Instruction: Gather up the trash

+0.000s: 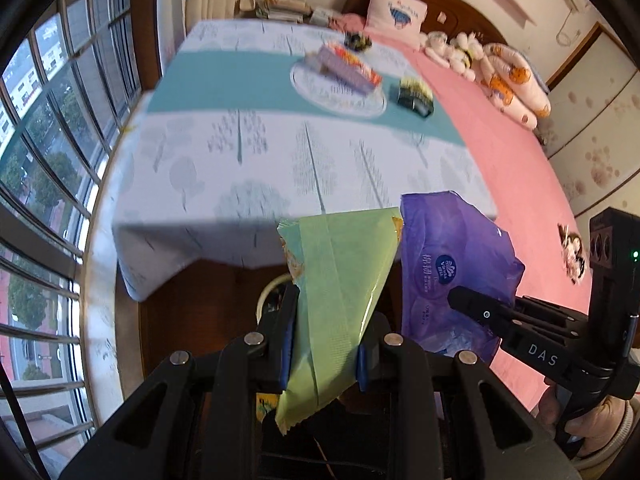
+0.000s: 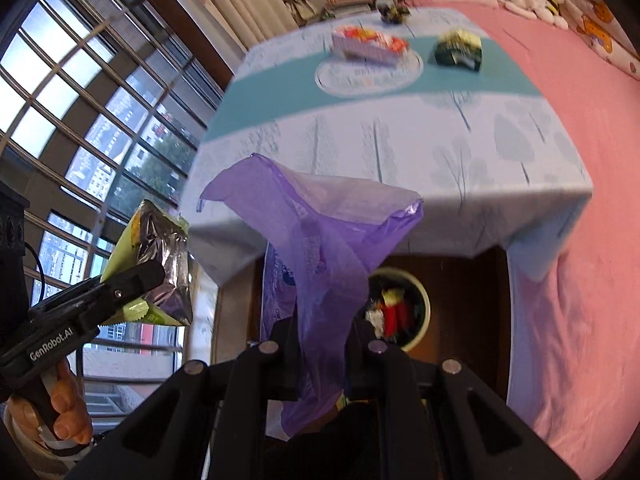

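Left tool (image 1: 324,344) clamped on green wrapper (image 1: 340,300), right tool (image 2: 320,360) on purple bag (image 2: 320,248); both above bin (image 2: 400,308), floppy film may miss rim.

Both wrist cams angled down, close, sharing table (image 1: 280,152) edge

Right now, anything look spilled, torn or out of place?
No spill shows. The left gripper is shut on a green wrapper with a ragged, torn-open end, the right gripper on a crumpled purple tissue pack. Wrappers still lie on the table. A trash bin sits on the floor below.
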`<state>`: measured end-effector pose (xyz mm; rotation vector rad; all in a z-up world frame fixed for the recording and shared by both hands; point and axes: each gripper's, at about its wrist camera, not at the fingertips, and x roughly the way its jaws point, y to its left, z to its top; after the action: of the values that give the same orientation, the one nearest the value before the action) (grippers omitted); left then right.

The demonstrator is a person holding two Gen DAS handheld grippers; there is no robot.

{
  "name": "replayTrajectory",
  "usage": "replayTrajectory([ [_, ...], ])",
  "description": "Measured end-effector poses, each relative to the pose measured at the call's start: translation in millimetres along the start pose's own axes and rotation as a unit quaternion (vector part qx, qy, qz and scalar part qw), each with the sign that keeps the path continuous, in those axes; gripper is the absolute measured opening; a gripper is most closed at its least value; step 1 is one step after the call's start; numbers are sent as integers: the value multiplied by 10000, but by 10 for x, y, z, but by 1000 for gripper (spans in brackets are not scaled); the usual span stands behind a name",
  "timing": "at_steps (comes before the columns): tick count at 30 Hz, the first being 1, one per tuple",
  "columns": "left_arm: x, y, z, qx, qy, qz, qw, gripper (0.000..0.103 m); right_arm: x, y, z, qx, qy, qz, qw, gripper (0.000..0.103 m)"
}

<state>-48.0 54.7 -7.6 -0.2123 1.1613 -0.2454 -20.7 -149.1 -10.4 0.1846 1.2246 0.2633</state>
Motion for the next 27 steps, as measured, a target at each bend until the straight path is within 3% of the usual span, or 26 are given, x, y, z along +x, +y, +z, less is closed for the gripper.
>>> replayTrajectory([
  [10, 1207, -118, -378, 146, 800, 325, 9962, 22, 853, -416, -420, -21, 499, -362, 9981, 12],
  [24, 3756, 200, -980, -153, 1537, 633, 9860, 22, 3053, -1340, -1043, 210, 1312, -679, 9888, 12],
  [27, 4206, 298, -1092, -107, 1599, 759, 9842, 27, 3486, -1488, -1123, 213, 1404, -733, 9872, 13],
])
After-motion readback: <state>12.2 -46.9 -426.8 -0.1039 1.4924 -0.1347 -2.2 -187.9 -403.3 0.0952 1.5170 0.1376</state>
